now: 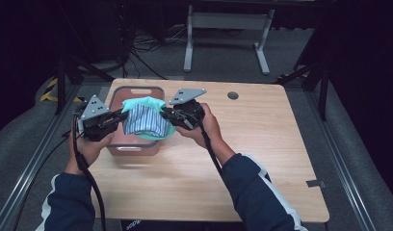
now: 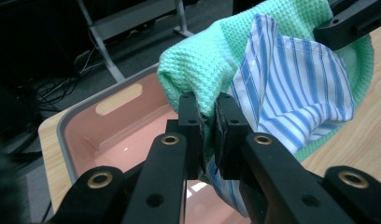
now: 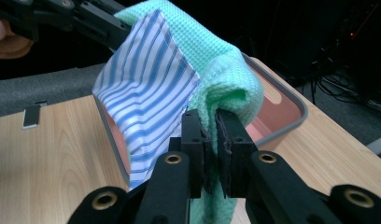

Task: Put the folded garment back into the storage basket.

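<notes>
Wooden table [image 1: 262, 159] first, mostly bare on the right and near side, so plenty of room left for laying something out flat.

Pink bin [image 1: 118, 94] parked at the far left corner, grey rim, handle slot in the far wall. Sitting close to the edge, probably as a drop-off or pick-up spot out of the working area.

Mint green waffle towel [image 1: 145, 102] hanging right over the bin, off the table, stretched between both hands. Looks like a lift straight over the opening, though going in or coming out can't be told from this.

Blue-and-white striped cloth [image 1: 142, 121] riding along against the near face of the towel, pinched together with it. Held as 1 bundle, likely so both travel in a single move.

Left gripper [image 1: 121, 117] at the left end of the bundle, jaws clamped narrow on a fold of towel and striped cloth; very clear in the left gripper view [image 2: 207, 133].

Right gripper [image 1: 165, 113] at the right end, same story, jaws squeezed tight on the towel's rolled edge, seen up close in the right gripper view [image 3: 211, 140]. 2 grips at opposite ends keep the fabric spread instead of bunching.
</notes>
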### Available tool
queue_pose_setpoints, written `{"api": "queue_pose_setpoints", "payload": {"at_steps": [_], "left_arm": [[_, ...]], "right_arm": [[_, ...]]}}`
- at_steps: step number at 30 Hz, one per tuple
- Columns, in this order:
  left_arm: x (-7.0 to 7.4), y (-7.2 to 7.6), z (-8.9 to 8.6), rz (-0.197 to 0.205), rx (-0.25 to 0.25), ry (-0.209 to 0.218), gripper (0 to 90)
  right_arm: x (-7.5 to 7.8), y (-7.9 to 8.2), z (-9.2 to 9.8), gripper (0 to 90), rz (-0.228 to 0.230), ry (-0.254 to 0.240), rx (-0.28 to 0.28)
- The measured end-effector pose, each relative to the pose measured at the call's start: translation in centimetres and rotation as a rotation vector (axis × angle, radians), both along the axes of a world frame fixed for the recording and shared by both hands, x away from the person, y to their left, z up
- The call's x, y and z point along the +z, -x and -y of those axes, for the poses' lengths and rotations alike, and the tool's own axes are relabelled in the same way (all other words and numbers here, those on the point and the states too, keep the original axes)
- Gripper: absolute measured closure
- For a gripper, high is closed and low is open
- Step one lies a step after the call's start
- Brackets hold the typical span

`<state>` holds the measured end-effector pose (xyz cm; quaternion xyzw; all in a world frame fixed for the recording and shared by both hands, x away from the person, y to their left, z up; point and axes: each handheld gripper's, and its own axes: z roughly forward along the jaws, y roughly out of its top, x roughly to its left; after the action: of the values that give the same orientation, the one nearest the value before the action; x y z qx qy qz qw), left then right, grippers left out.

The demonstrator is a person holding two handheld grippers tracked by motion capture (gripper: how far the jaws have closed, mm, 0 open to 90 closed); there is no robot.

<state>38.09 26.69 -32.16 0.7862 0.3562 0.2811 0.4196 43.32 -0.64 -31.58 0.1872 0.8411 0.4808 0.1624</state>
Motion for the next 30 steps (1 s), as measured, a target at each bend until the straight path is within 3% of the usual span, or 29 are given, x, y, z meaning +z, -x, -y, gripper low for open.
{"api": "queue_pose_setpoints", "payload": {"at_steps": [2,11,20,30], "left_arm": [[-0.1,0.0,-0.1,0.001,0.016,-0.023,82.7],[0.0,0.0,-1.4,0.025,0.049,0.009,82.7],[-0.7,-0.4,-2.2,0.012,0.078,0.026,82.7],[-2.0,-1.1,-2.4,-0.011,0.095,0.007,82.7]], "right_arm": [[0.0,-0.1,-0.6,82.4,0.003,0.002,0.006],[-0.4,-0.7,-2.8,82.3,0.001,0.016,0.009],[-1.1,-1.2,-4.3,82.3,-0.012,0.024,0.01],[-3.3,-2.9,-5.6,82.0,-0.062,0.029,-0.009]]}}
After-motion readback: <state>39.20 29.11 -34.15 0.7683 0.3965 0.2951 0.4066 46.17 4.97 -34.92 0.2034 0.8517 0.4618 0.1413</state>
